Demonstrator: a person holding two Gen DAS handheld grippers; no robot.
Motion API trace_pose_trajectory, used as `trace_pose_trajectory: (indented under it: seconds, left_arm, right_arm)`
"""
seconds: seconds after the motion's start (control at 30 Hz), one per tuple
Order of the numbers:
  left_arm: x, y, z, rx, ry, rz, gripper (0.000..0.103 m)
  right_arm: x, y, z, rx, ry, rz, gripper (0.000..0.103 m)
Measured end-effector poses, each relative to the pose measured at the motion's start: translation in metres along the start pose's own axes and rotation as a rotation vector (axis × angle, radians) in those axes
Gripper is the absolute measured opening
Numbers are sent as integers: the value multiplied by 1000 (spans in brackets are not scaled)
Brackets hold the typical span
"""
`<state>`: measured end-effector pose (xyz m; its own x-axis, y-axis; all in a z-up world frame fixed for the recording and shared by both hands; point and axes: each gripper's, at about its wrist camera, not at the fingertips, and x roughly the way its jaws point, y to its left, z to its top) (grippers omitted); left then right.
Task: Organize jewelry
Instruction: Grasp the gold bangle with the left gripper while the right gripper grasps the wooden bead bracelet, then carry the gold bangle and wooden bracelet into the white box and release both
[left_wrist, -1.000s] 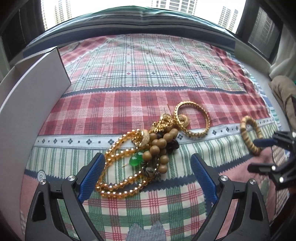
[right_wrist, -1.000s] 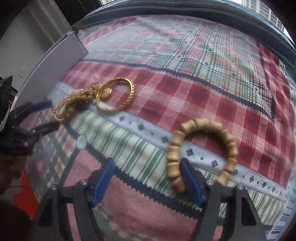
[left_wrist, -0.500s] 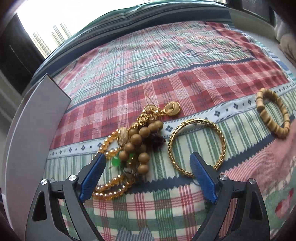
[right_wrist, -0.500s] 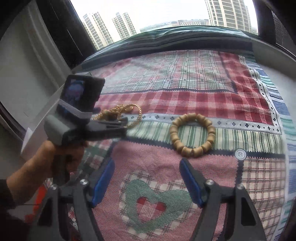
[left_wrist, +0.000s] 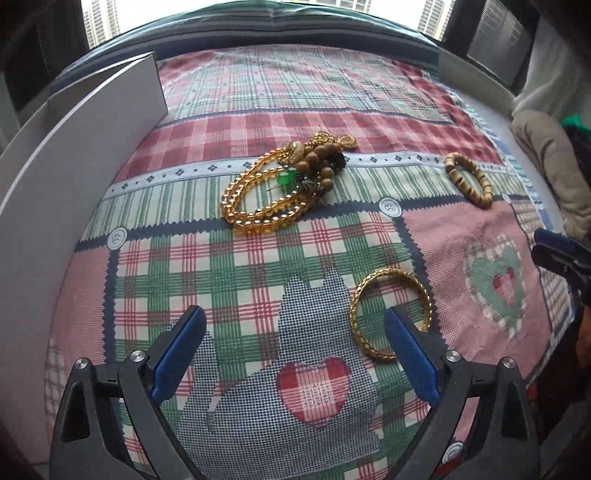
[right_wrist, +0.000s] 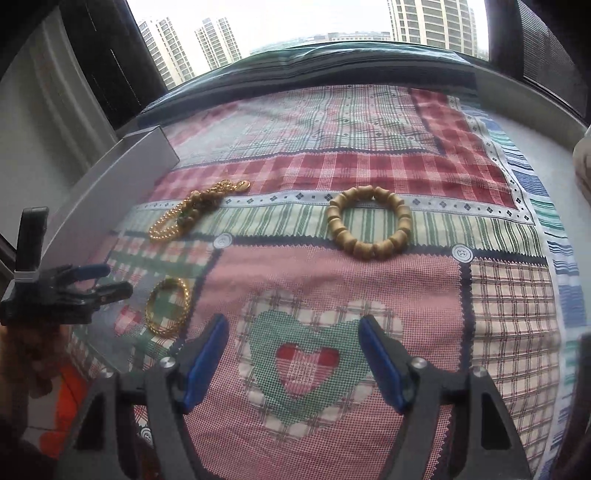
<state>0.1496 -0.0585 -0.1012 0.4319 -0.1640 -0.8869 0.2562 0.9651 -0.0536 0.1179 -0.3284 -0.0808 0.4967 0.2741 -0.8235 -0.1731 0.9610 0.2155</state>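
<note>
- White box wall (left_wrist: 92, 147): standing far out to the left of the left gripper (left_wrist: 295, 343), along the quilt's edge; seen again in the right wrist view (right_wrist: 122, 173), ahead and left of the right gripper (right_wrist: 293, 354).
- Patchwork quilt (left_wrist: 258, 258): spread flat under both grippers, checked in red, green and white, with heart patches.
- Left gripper: jaws spread wide, nothing between the blue pads (left_wrist: 181, 350), pointing down at the quilt.
- Tangled pile of jewelry (left_wrist: 280, 184): well ahead of the left gripper, slightly left of its midline; amber bead strands, brown wooden beads, a green bead and gold chain pieces all knotted together.
- Gold bangle (left_wrist: 391, 310): lying flat, just beside the left gripper's right pad, partly hidden behind it; contact cannot be told. In the right wrist view (right_wrist: 168, 306), off to the left of the right gripper, just below the left gripper's tips.
- Wooden bead bracelet (right_wrist: 369, 221): lying flat ahead of the right gripper, slightly right of centre, well apart from its tips.
- Right gripper: jaws spread, empty, held over the green heart patch (right_wrist: 295, 354).
</note>
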Motion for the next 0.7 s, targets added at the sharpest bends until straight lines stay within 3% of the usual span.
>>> trace_pose_trajectory:
  seconds: [0.2,0.33,0.4,0.43,0.47,0.5,0.53,0.57,0.6,0.7]
  left_arm:
    - [26,-23,-2,54,55,40,84]
    - [30,-31,1,55,45,53,84]
    - [30,-34,2,52,44,47,78]
    - [29,-36,1,61,41,43,68]
    - [28,-40,1,75,36,36,50]
    - [25,-43,0,91,30,24,38]
    - [25,-46,0,104,30,2,9]
    - [24,-47,0,108,34,-13,3]
    - [24,-47,1,102,34,-23,3]
    - [17,-36,5,34,27,-98,3]
  right_arm:
    - [15,-14,28,-49,11,-63,75]
    - [52,-14,54,-142,82,-86,75]
    - [74,-12,64,-189,106,-90,75]
    - [86,-12,68,-205,131,-93,75]
    - [98,-14,72,-209,157,-94,74]
    - [107,-17,74,-199,178,-90,72]
    - [109,-18,75,-198,171,-90,63]
    - [108,-16,75,-212,170,-92,47]
    - [105,-14,75,-219,174,-86,17]
    - [92,-10,72,-198,189,-73,14]
